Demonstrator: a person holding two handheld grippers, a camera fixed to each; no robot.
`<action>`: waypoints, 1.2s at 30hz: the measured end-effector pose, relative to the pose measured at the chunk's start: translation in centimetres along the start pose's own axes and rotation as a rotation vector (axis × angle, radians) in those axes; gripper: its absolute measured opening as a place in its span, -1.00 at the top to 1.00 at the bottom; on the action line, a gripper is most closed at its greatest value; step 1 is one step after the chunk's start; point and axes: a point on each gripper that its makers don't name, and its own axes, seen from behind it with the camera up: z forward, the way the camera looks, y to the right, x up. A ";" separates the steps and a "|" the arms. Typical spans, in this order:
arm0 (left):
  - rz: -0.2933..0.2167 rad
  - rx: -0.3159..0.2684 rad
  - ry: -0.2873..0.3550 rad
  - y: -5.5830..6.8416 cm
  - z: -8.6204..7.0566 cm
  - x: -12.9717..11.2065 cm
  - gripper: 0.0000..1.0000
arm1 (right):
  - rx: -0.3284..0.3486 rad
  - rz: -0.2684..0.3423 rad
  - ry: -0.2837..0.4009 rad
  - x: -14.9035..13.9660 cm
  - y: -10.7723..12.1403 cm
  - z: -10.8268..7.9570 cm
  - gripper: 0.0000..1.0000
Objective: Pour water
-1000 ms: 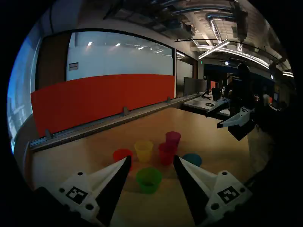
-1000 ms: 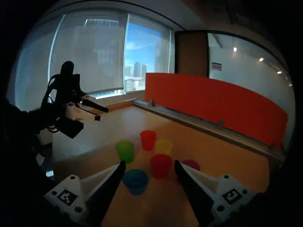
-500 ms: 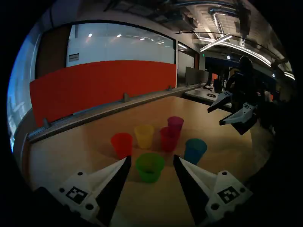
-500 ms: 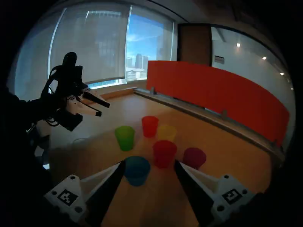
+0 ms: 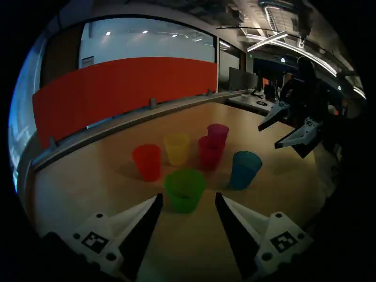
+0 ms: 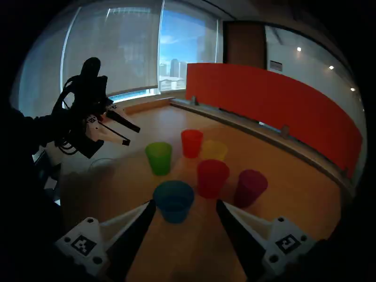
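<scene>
**Both grippers are near the cups, but no cup is picked up yet**

Six small cups stand upright, close together, on the light wooden surface [image 5: 84,188]. The left gripper [image 5: 187,221] has its two fingers wide apart and holds nothing. The green plastic cup [image 5: 184,190] stands just in front of it, in line with the gap between the fingers. The fingers do not touch it.

Behind the green plastic cup are the orange-red plastic cup [image 5: 147,162], the yellow plastic cup [image 5: 177,149], the red plastic cup [image 5: 209,154] and the dark pink plastic cup [image 5: 217,134]. The last two stand so close that I cannot tell if they touch.

The right gripper [image 6: 183,225] also has its fingers apart and is empty. The blue plastic cup [image 6: 173,201] stands just in front of it, and nothing touches it.

I cannot see water in any cup, so I cannot tell which one is full.

I think this is the reaching step, at the very start of the job. Next, a gripper should slide forward until its cup sits between the fingers. Then it should squeeze softly, because a thin cup may bend. After that it can lift the cup and tip it over another one. The cups are crowded, so the fingers should go in straight and not bump the others.
</scene>
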 end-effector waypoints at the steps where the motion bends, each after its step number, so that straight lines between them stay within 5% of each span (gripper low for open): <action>1: 0.000 0.000 -0.006 0.0 0.1 -0.2 -0.64 | 0.002 0.002 -0.002 -0.1 -0.1 0.1 -0.99; 36: 0.001 -0.014 -0.117 -0.3 2.3 -3.9 -0.64 | 0.059 0.003 -0.080 -4.1 -2.0 5.3 -0.99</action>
